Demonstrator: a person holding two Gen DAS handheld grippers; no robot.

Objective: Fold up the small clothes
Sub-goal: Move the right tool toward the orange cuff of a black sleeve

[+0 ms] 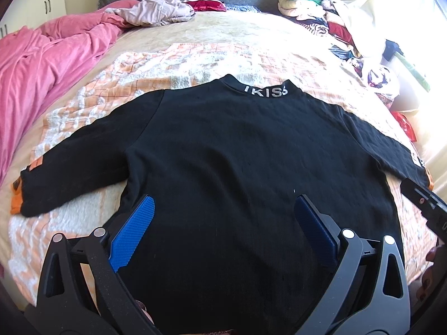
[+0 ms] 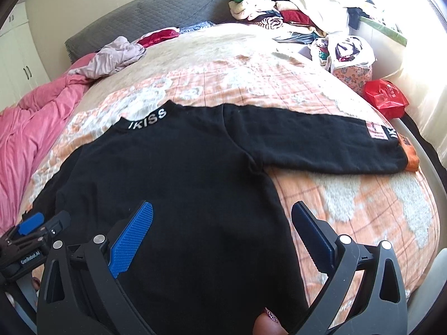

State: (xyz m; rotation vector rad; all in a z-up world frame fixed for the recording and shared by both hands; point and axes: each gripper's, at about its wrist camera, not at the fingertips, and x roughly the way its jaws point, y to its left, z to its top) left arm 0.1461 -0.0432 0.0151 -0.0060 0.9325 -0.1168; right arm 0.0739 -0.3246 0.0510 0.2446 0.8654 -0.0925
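Note:
A black long-sleeved sweater [image 1: 223,145] lies flat on the bed, back up, both sleeves spread out. Its collar [image 1: 265,90] reads "IKISS" and the cuffs are orange [image 1: 16,198]. My left gripper [image 1: 223,199] is open over the lower middle of the sweater with nothing between its blue pads [image 1: 131,229]. My right gripper [image 2: 222,206] is also open, over the sweater [image 2: 173,173] at its lower right side; its left pad [image 2: 134,234] is above the cloth and its right one above the blanket. The right sleeve [image 2: 321,145] stretches towards the bed edge. The left gripper [image 2: 36,223] shows at the lower left of the right wrist view.
The bed carries an orange and white blanket [image 1: 173,64]. A pink duvet [image 1: 42,64] is bunched along the left. A crumpled beige garment [image 1: 159,8] lies at the back, a pile of clothes [image 2: 279,14] at the back right, and a red bag [image 2: 385,97] by the right edge.

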